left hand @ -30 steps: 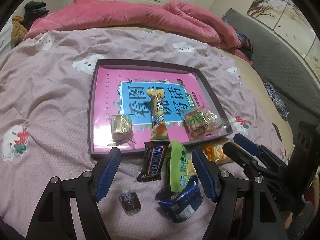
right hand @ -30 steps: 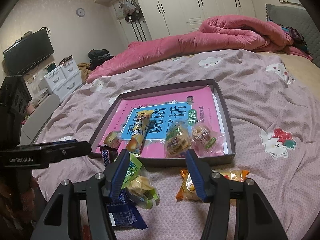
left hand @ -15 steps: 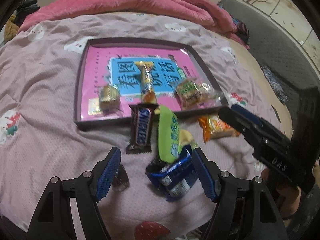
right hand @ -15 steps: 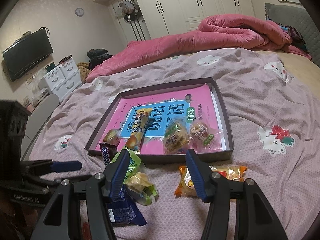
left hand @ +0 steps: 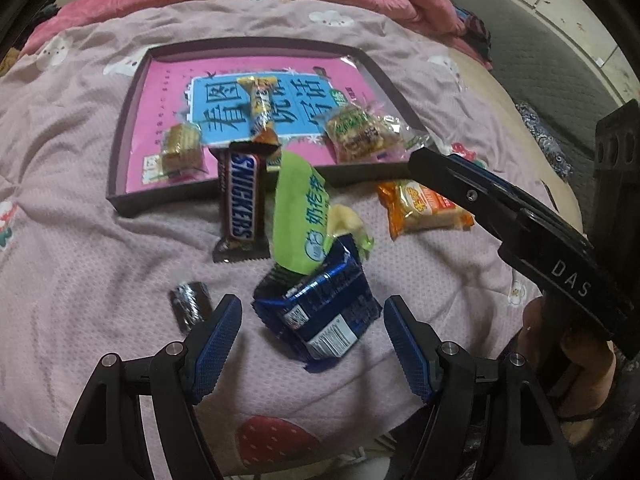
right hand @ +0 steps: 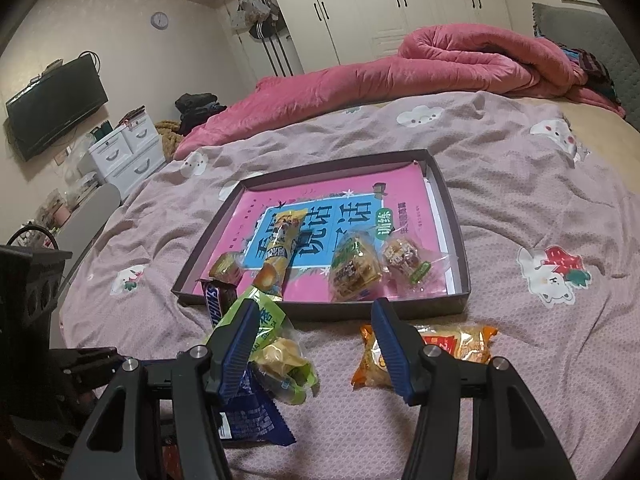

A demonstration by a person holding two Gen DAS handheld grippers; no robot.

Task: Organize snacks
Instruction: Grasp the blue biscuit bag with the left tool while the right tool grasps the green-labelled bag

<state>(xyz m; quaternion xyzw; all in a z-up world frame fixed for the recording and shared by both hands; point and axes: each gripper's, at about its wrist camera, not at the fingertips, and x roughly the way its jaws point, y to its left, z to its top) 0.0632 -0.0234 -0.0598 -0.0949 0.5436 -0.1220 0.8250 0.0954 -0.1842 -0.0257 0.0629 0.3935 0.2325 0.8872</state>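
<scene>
Snacks lie scattered on a pink patterned bedspread point(left hand: 72, 216), some loose and some inside a shallow dark tray point(left hand: 120, 136). Nearest, in the left wrist view, the left gripper point(left hand: 312, 344) hangs over a blue foil packet point(left hand: 320, 308); its jaws stand wide apart with the packet lying between them, and neither blue pad presses on it. Just left of that packet sits a small dark wrapped sweet point(left hand: 190, 306). A green packet point(left hand: 298, 216) leans across the top of the blue one, and a Snickers bar point(left hand: 240, 200) lies beside it with its far end resting over the tray's near rim. To the right, an orange packet point(left hand: 420, 206) lies on the bedspread just outside the tray. The right gripper point(right hand: 312, 344), seen in its own view, hovers above bare bedspread between the green packet point(right hand: 268, 336) and the orange packet point(right hand: 460, 344); its jaws are moderately open and empty. Inside the tray, on a pink and blue printed sheet point(right hand: 360, 200), lie a small square biscuit pack point(left hand: 180, 148), a long yellow bar point(left hand: 262, 108) and clear-wrapped pastries point(left hand: 360, 132); the right wrist view shows these as two separate packs. Beyond the tray a rolled pink quilt point(right hand: 460, 60) lies along the far edge of the bed. Farthest stand white wardrobes point(right hand: 360, 0) and a wall-mounted television point(right hand: 56, 108).
</scene>
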